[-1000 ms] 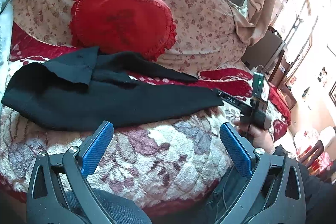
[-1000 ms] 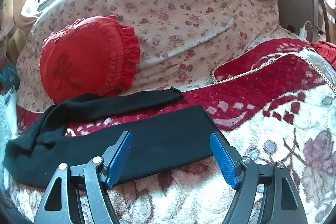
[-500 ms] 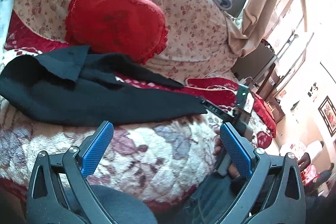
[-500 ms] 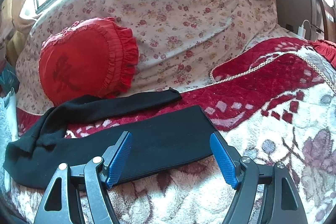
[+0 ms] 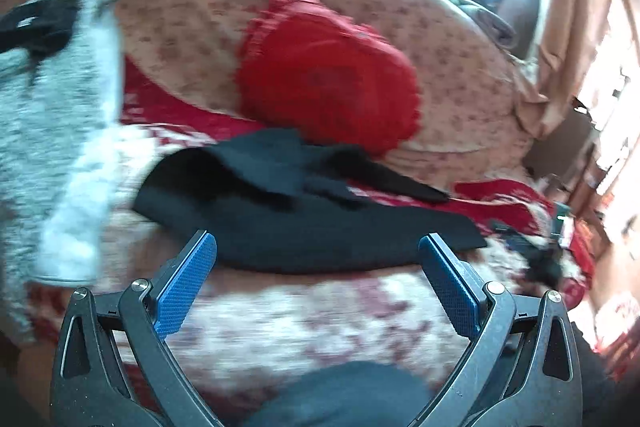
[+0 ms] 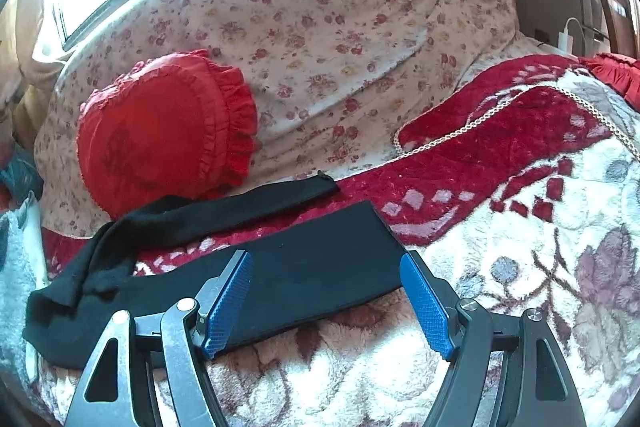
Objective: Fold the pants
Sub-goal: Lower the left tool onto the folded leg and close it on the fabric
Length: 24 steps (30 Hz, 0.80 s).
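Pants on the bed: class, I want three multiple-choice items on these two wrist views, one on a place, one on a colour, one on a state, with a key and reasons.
1. Where do the pants lie?
A. spread on the floral blanket
B. draped over the curtain
C. on top of the red cushion

2. What colour is the frilled cushion behind the pants?
A. blue
B. red
C. green

3. How does the right hand-held gripper stand?
A. shut on the pants
B. shut on the cushion
C. open, holding nothing

Key:
1 A, the black legs lie flat on the blanket in front of the cushion.
2 B, its face and frill are red in both views.
3 C, its blue pads are wide apart with cloth only beyond them; the left hand-held gripper is open too.
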Available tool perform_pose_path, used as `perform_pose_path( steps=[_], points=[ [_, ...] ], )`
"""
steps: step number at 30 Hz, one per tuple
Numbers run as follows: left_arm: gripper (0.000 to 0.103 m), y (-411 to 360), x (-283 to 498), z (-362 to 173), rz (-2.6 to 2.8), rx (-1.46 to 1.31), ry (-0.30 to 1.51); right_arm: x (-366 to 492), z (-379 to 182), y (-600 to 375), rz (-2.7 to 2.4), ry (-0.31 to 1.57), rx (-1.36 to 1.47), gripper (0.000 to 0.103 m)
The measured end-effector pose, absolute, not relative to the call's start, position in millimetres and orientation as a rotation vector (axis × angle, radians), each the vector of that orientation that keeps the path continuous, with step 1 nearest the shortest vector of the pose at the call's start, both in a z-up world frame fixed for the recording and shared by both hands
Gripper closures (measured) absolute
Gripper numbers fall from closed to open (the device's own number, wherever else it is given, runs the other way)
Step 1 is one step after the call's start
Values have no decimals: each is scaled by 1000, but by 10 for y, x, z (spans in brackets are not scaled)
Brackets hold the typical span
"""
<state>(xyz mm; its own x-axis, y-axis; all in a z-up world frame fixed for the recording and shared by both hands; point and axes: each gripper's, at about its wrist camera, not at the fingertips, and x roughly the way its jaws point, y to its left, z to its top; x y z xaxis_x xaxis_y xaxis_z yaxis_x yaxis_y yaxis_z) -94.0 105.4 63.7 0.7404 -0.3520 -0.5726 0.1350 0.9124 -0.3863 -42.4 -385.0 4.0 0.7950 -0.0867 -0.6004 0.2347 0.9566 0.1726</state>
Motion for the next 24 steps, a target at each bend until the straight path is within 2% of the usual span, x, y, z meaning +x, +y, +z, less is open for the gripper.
perform_pose_path(
  steps=[5,9,24],
  points=[
    [1,1437,-853,240,-164,-315,756,-547,140,-3848,-131,592,259,28],
    [1,1359,-648,-36,-135,-289,828,-527,146,-3817,-110,595,263,28],
    [1,1346,-322,-153,36,-216,906,-412,96,-3605,-52,615,209,28]
  ],
)
